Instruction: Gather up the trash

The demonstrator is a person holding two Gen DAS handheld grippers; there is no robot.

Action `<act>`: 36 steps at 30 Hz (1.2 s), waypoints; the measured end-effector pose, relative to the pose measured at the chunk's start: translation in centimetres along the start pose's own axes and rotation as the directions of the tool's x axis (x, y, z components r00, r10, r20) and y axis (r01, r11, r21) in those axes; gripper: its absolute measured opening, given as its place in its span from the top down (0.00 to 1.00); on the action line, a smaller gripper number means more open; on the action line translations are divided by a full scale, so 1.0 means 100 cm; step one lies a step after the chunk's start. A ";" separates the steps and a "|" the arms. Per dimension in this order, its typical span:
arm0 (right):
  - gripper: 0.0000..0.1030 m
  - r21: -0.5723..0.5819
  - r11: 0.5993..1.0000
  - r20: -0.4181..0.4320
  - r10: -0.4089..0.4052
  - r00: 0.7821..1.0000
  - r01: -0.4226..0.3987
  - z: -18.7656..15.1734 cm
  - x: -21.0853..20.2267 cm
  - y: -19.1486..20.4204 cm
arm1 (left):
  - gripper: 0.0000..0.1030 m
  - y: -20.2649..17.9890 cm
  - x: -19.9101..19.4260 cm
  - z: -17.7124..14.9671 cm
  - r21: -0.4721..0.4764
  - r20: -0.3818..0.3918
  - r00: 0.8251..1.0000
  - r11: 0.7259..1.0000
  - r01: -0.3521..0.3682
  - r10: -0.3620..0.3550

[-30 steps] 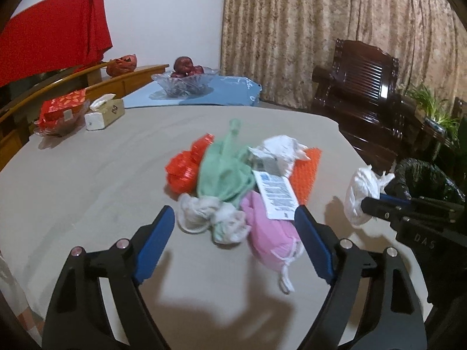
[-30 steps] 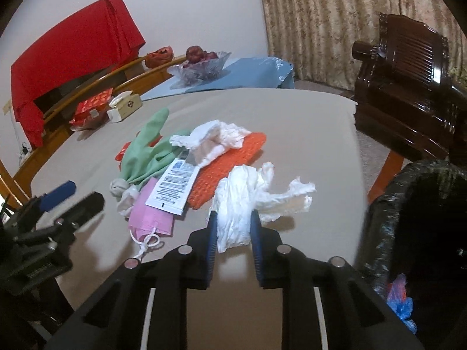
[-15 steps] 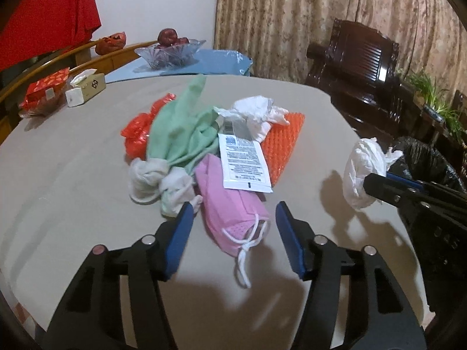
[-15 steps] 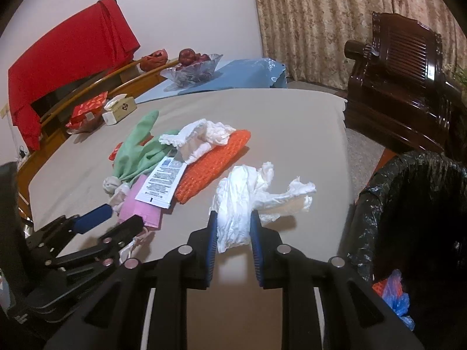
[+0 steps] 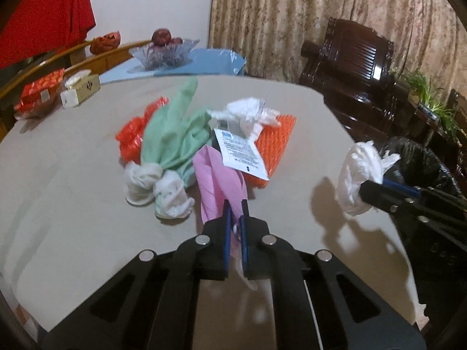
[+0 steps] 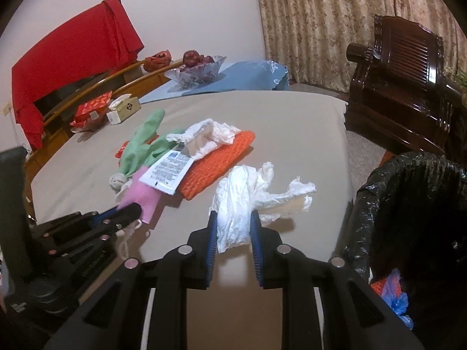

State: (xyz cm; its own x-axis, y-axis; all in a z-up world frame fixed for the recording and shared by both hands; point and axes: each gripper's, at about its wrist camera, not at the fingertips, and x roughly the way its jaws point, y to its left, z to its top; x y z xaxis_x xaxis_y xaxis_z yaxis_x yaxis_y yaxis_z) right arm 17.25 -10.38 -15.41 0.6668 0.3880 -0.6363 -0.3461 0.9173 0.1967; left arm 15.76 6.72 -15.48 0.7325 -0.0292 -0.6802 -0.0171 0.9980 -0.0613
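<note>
A heap of trash lies mid-table: a green glove (image 5: 172,137) with knotted white ends, a red wrapper (image 5: 131,134), an orange mesh sheet (image 5: 274,143), a printed white sachet (image 5: 239,151) and crumpled white plastic (image 5: 248,110). My left gripper (image 5: 235,208) is shut on the near end of a pink face mask (image 5: 219,180), whose ear loops hang below the pads. My right gripper (image 6: 232,218) is shut on a white crumpled plastic wad (image 6: 242,201), held above the table's right edge. From the left wrist view that wad (image 5: 359,178) hangs beside the black-lined bin (image 5: 420,157).
The bin (image 6: 414,204) stands off the table's right edge with some trash inside. At the far left are a tissue box (image 5: 78,90) and a red packet (image 5: 41,90). A glass fruit bowl (image 5: 163,52) sits on a blue cloth behind. A dark wooden chair (image 5: 356,67) stands beyond.
My left gripper moved forward and down to the pink mask and its jaws went from wide open to shut on it. The right gripper kept still, holding the white wad.
</note>
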 end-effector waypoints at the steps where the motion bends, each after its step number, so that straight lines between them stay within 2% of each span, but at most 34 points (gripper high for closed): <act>1: 0.79 0.000 1.000 0.006 0.003 1.000 -0.003 0.000 -0.003 0.001 | 0.95 0.000 -0.005 0.001 0.004 0.009 1.000 1.000 0.000 0.000; 11: 0.79 -0.010 1.000 0.057 0.028 0.998 -0.027 0.004 -0.037 0.010 | 0.95 -0.006 -0.054 0.008 0.035 0.060 0.998 0.999 0.019 -0.021; 23: 0.79 -0.007 0.999 0.127 0.037 0.991 -0.036 0.009 -0.083 0.013 | 0.95 -0.026 -0.088 0.017 0.064 0.117 0.991 0.996 0.060 -0.067; 36: 0.79 0.062 0.998 0.207 -0.043 0.978 0.030 0.007 -0.143 -0.026 | 0.95 -0.080 -0.115 0.026 0.130 0.152 0.977 0.983 0.132 -0.151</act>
State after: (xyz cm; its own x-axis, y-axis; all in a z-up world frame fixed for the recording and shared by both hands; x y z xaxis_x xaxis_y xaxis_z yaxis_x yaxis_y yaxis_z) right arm 9.09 -18.25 -6.25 0.8029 0.3586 -0.4763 -0.2838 0.9325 0.2235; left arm 9.23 -0.79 -5.22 0.8216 -0.1707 -0.5439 0.1685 0.9842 -0.0545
